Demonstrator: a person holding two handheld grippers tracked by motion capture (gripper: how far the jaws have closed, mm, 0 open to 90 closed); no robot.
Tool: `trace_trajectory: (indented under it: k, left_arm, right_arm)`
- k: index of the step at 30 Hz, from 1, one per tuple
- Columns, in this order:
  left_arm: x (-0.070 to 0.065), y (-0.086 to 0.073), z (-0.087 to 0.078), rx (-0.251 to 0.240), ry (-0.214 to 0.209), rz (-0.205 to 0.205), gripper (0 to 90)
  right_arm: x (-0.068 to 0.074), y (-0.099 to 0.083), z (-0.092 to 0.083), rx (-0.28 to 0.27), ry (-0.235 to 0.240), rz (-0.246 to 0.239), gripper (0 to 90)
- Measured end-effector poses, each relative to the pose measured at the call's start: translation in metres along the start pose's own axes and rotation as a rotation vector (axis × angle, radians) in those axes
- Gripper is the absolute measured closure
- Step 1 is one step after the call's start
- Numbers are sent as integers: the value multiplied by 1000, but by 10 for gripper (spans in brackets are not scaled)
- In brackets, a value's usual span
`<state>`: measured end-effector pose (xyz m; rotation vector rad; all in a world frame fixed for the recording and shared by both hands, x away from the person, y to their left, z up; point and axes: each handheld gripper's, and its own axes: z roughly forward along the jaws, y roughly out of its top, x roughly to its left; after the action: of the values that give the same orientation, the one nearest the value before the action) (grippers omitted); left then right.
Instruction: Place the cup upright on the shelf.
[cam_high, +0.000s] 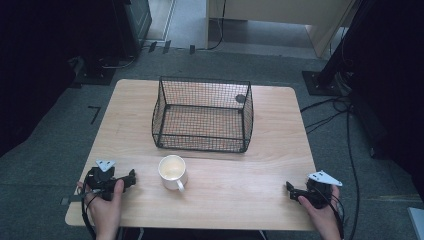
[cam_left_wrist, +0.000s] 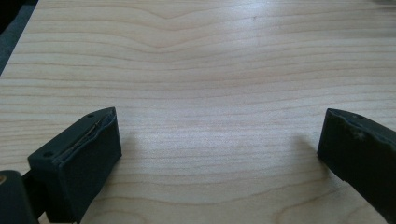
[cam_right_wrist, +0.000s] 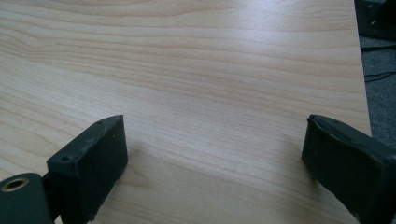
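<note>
A white mug (cam_high: 173, 171) stands on the wooden table (cam_high: 260, 165) near the front, its handle turned toward the front right. Behind it sits a black wire basket (cam_high: 203, 114) with nothing visible inside. My left gripper (cam_high: 131, 178) rests on the table left of the mug, a short gap away. In the left gripper view the left gripper (cam_left_wrist: 219, 140) is open, with bare wood between its jaws. My right gripper (cam_high: 290, 190) lies near the front right corner. The right gripper view has the right gripper (cam_right_wrist: 215, 144) open as well, over bare wood.
A dark round mark (cam_high: 240, 98) shows on the table behind the basket's right rear corner. Cables (cam_high: 330, 112) run over the floor to the right. A dark stand base (cam_high: 320, 82) sits off the table's back right corner.
</note>
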<state>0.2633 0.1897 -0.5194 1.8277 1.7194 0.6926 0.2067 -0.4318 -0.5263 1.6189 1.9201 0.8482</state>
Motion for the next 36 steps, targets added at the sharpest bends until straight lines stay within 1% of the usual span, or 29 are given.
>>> trace_trajectory:
  k: [1, 2, 3, 4, 8, 9, 10, 11, 12, 13, 14, 15, 16, 17, 18, 19, 20, 21, 22, 24, 25, 26, 28, 29, 30, 31, 33, 35, 36]
  left_arm:
    - [0, 0, 0, 0, 0, 0, 0]
    - [0, 1, 1, 1, 15, -16, 0]
    - [0, 1, 1, 0, 19, -21, 0]
    - [-1, 0, 0, 1, 4, -3, 0]
    - [-2, -1, -1, 0, 1, -3, 0]
    - [-2, -1, -2, 3, -4, 3, 0]
    - [-2, -2, -3, 7, -18, 21, 0]
    - [-1, -4, -6, 16, -49, 34, 0]
    - [-1, -4, -6, 16, -49, 34, 0]
    - [-2, -6, -8, 7, -68, 34, 0]
    - [-5, -7, -11, -20, -139, 48, 0]
    - [-8, -7, -14, -29, -171, 57, 0]
    - [-8, -7, -14, -29, -171, 57, 0]
    - [-15, -8, -18, -57, -234, 75, 0]
    - [-18, -8, -20, -62, -266, 83, 0]
    - [-18, -8, -20, -62, -266, 83, 0]
    - [-22, -9, -22, -72, -288, 88, 0]
    - [-25, -9, -24, -83, -312, 99, 0]
    - [-33, -10, -29, -103, -353, 120, 0]
    - [-40, -12, -34, -120, -399, 145, 0]
    - [-40, -12, -34, -120, -399, 145, 0]
    - [-47, -13, -37, -131, -447, 168, 0]
    - [-53, -14, -39, -142, -481, 189, 0]
    - [-53, -14, -39, -142, -481, 189, 0]
    - [-56, -14, -40, -148, -495, 203, 0]
    - [-62, -14, -41, -159, -523, 226, 0]
    - [-68, -14, -41, -165, -534, 249, 0]
    - [-70, -13, -40, -167, -538, 260, 0]
    - [-76, -12, -37, -169, -543, 269, 0]
  right_arm:
    - [0, 0, 0, 0, 0, 0, 66]
    - [0, 0, 0, -1, 0, 0, 66]
    - [0, 0, 0, 0, -1, 1, 66]
    - [0, 0, 1, 0, -2, 3, 66]
    - [0, 0, 0, 0, -2, 2, 66]
    - [0, 0, 0, -1, -2, 2, 67]
    - [0, 0, 0, -1, -2, 2, 66]
    - [0, 0, 0, -1, -3, 2, 67]
    - [0, 0, 0, -1, -3, 3, 67]
    - [0, 0, 0, -1, -3, 3, 67]
    - [0, 0, 0, -1, -3, 3, 67]
    - [0, 0, 0, -1, -2, 3, 66]
    - [0, 0, 0, -1, -2, 3, 66]
    - [0, 0, 0, -1, -2, 1, 67]
    - [0, 0, 0, -1, -2, 2, 66]
    - [0, 0, 0, -1, -2, 2, 66]
    - [0, 0, 0, -1, -2, 2, 66]
    - [0, 0, 0, -1, -2, 2, 67]
    - [0, 0, 0, -1, -2, 2, 67]
    - [0, 0, 0, -1, -2, 2, 67]
    - [0, 0, 0, -1, -2, 2, 67]
    - [0, 0, 0, -1, -2, 2, 66]
    - [0, 0, 0, -1, -2, 2, 67]
    - [0, 0, 0, -1, -2, 2, 67]
    - [0, 0, 0, -1, -2, 1, 66]
    - [0, 0, 0, -1, -2, 1, 67]
    - [0, 0, 0, -1, -2, 1, 67]
    - [0, 0, 0, -1, -2, 2, 66]
    - [0, 0, 0, 0, -2, 2, 67]
